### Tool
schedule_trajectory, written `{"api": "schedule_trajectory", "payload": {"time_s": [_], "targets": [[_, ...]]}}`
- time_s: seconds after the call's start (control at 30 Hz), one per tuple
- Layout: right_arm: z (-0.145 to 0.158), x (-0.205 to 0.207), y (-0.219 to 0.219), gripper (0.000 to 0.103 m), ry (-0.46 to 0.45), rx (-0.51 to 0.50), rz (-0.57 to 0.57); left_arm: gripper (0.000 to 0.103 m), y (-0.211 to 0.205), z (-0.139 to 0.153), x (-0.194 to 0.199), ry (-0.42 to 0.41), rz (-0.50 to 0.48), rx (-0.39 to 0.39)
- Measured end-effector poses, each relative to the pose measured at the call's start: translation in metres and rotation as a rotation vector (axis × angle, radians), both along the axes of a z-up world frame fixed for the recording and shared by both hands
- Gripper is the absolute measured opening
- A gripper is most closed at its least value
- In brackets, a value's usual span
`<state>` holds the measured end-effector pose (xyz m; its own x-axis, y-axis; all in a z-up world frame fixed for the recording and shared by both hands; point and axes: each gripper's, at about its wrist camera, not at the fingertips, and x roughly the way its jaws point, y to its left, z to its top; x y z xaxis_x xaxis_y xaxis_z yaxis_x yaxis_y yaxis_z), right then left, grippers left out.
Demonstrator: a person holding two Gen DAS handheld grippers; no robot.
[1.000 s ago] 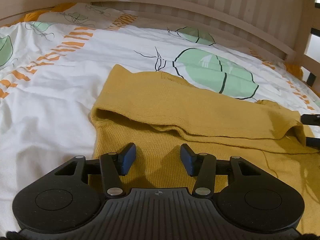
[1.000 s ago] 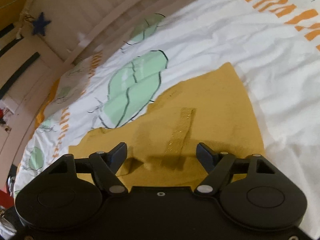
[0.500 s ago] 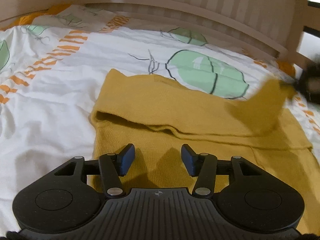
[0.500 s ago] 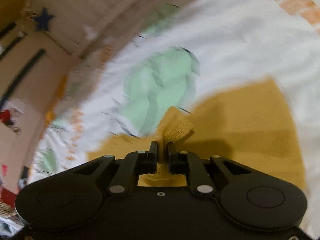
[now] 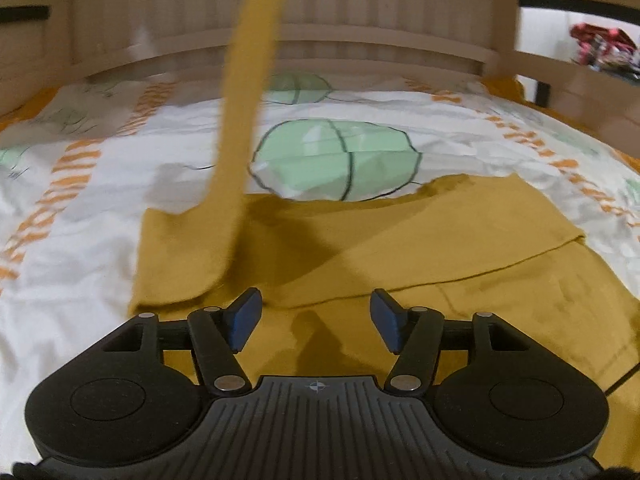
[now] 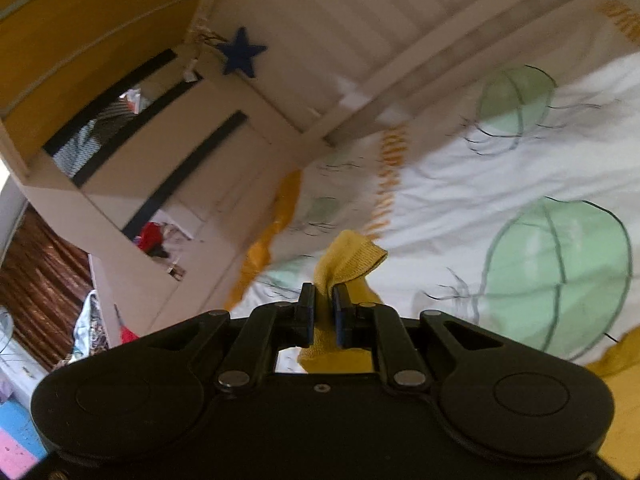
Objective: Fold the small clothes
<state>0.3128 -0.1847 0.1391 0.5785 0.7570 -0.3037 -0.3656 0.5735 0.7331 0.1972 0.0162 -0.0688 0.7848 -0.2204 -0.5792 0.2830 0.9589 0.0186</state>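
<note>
A mustard-yellow knit sweater [image 5: 420,248] lies on the bed, its upper part folded over. My left gripper [image 5: 316,322] is open and empty, low over the sweater's near part. One sleeve [image 5: 244,92] is stretched up from the sweater's left side and out of the top of the left wrist view, blurred. My right gripper [image 6: 323,312] is shut on the ribbed cuff [image 6: 352,258] of that sleeve and holds it high above the bed.
The bed has a white duvet [image 5: 460,128] with green leaf prints and orange stripes. A pale wooden slatted rail [image 5: 380,48] runs along the far side. A headboard with a blue star [image 6: 240,54] stands at the bed's end, with clutter beyond.
My right gripper closed on the sleeve cuff and lifted it high, swinging it across to the left. The left gripper stayed open over the sweater.
</note>
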Motion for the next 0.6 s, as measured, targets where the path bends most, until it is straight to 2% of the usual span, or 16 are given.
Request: {"api": "schedule_trajectory", "payload": {"time_s": [0.13,0.23,0.3,0.37,0.6], "targets": [[0.003,0.003,0.007,0.018,-0.007,0.005,0.015,0.059,-0.010,-0.005,0.022,0.016,-0.025,0.023],[0.002,0.004,0.006,0.018,-0.003,-0.006,0.016,0.059,0.000,-0.008,0.040,0.043,0.047,-0.027],[0.000,0.004,0.002,0.018,0.005,-0.007,0.011,0.059,0.013,-0.015,0.054,0.092,0.105,-0.064],[-0.002,0.005,-0.003,0.018,0.014,-0.013,-0.003,0.059,0.024,-0.025,0.063,0.142,0.138,-0.064],[-0.014,-0.005,-0.042,0.018,0.019,-0.046,-0.067,0.061,0.034,-0.018,0.046,0.149,0.145,-0.044]]}}
